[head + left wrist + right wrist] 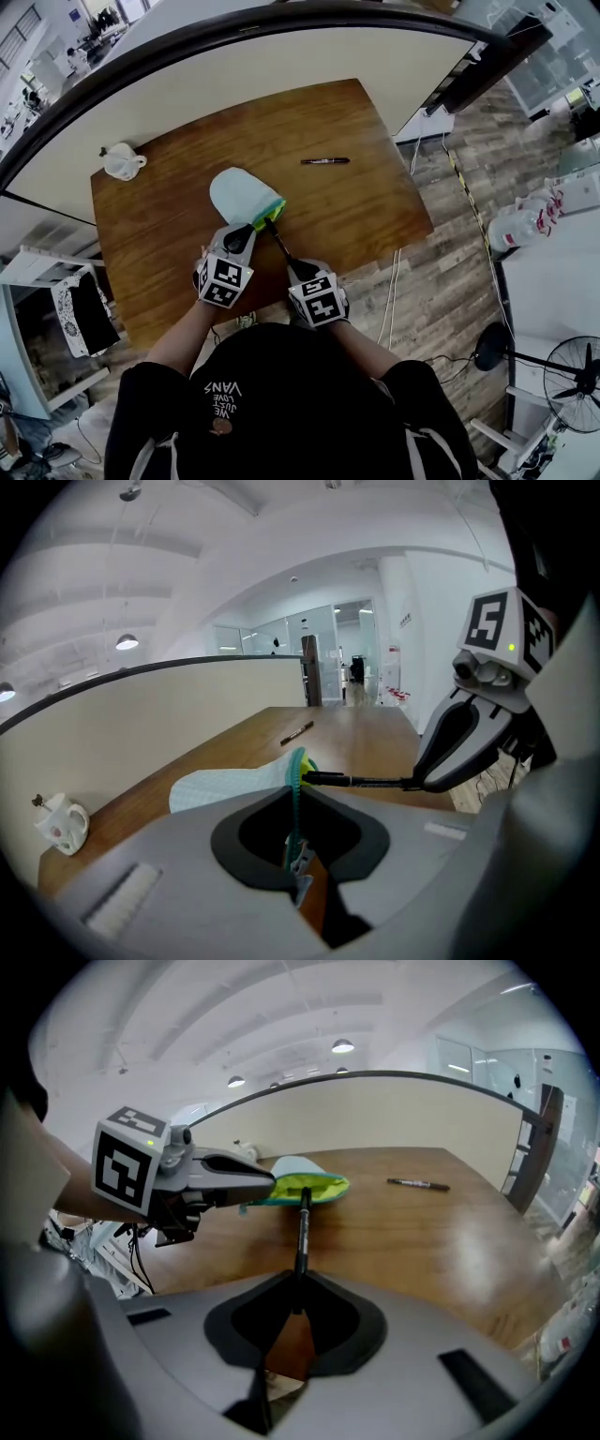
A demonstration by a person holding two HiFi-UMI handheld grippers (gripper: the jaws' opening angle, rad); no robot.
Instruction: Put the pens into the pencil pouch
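A light blue pencil pouch (240,194) lies on the wooden table (178,244), its yellow-green mouth (273,205) turned toward me. My left gripper (246,231) is shut on the pouch's teal zipper edge (296,782) and holds the mouth up. In my right gripper (292,266) is a black pen (278,240), gripped by its rear end, with its tip at the pouch mouth (307,1188). The right gripper view shows the pen (302,1232) running straight out from the jaws. A second black pen (324,161) lies alone farther back on the table.
A small white mug-like pot (122,161) stands at the table's far left corner. A cream partition wall (281,66) runs behind the table. The table's right edge (417,202) drops to a wood-plank floor with cables; a fan (577,370) stands at lower right.
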